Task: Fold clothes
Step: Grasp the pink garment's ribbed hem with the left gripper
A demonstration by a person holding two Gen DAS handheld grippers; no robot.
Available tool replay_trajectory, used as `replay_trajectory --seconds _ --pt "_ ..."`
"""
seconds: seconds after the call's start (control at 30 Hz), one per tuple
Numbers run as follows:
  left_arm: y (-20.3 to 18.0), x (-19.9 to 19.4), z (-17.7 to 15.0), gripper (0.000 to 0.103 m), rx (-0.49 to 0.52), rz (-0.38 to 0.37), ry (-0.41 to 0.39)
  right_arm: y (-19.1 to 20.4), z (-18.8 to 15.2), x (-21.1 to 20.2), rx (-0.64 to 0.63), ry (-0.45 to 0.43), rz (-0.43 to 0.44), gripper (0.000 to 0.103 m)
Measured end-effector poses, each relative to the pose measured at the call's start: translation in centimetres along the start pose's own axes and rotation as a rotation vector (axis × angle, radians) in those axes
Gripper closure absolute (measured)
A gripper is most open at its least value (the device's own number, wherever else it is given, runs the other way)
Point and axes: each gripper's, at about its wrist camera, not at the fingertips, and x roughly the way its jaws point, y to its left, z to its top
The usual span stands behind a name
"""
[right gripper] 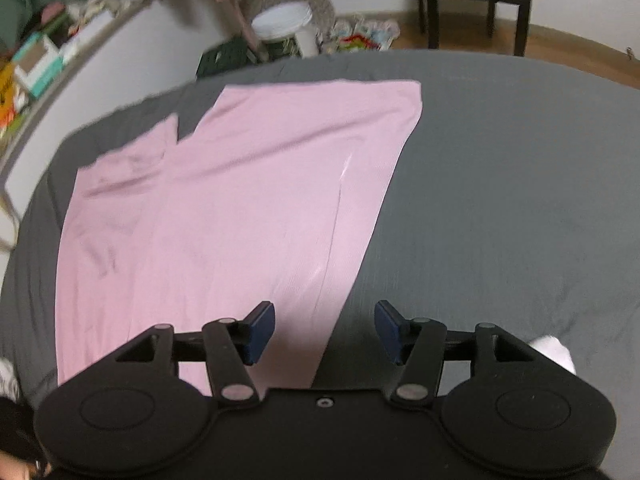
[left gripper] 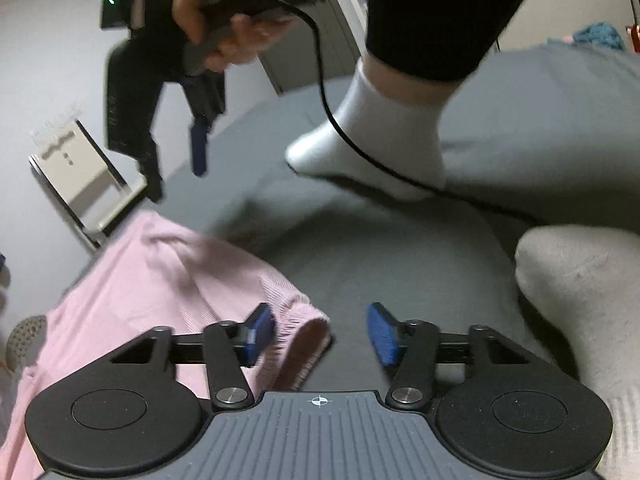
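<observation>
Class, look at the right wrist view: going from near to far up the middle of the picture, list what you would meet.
Right gripper, jaws apart → pink garment spread flat → bare grey bed cover past its far edge → stack of white plates on the floor beyond the bed.

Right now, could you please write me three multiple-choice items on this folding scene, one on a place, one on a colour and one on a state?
1. Where does the pink garment lie?
A. On the grey bed cover
B. On a wooden floor
C. On a chair

2. What colour are the socks?
A. Red
B. White
C. Black

3. How do the left gripper and right gripper stand?
A. Both clamp cloth
B. One clamps cloth
C. Both open

Answers: 1 A, the garment is spread flat on the cover; 2 B, both feet show white; 3 C, each pair of jaws is apart with nothing between.
</observation>
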Motion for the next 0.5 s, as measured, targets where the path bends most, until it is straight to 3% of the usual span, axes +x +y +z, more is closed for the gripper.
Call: replay_trajectory --seconds 0.13,0.2,0.37,0.5 --pt "2.2 0.6 0.0 0.064 -0.200 -0.073 0.022 -1.6 0.4 1.5 0.101 0.003 0.028 0.039" --pt "3.7 0.8 -0.5 0.080 -0.324 -0.101 0.026 -2.2 0.7 2.1 0.103 0.022 0.004 0.039" --pt "7.8 1.3 -2.9 0.089 -0.658 -0.268 -0.003 -3.8 3.3 3.6 0.131 0.023 -0.087 0.039" --pt "7.9 1.0 -3.6 0.089 -0.712 -0.334 -0.027 -4.8 7.3 4.6 0.127 -0.056 -0.154 0.039"
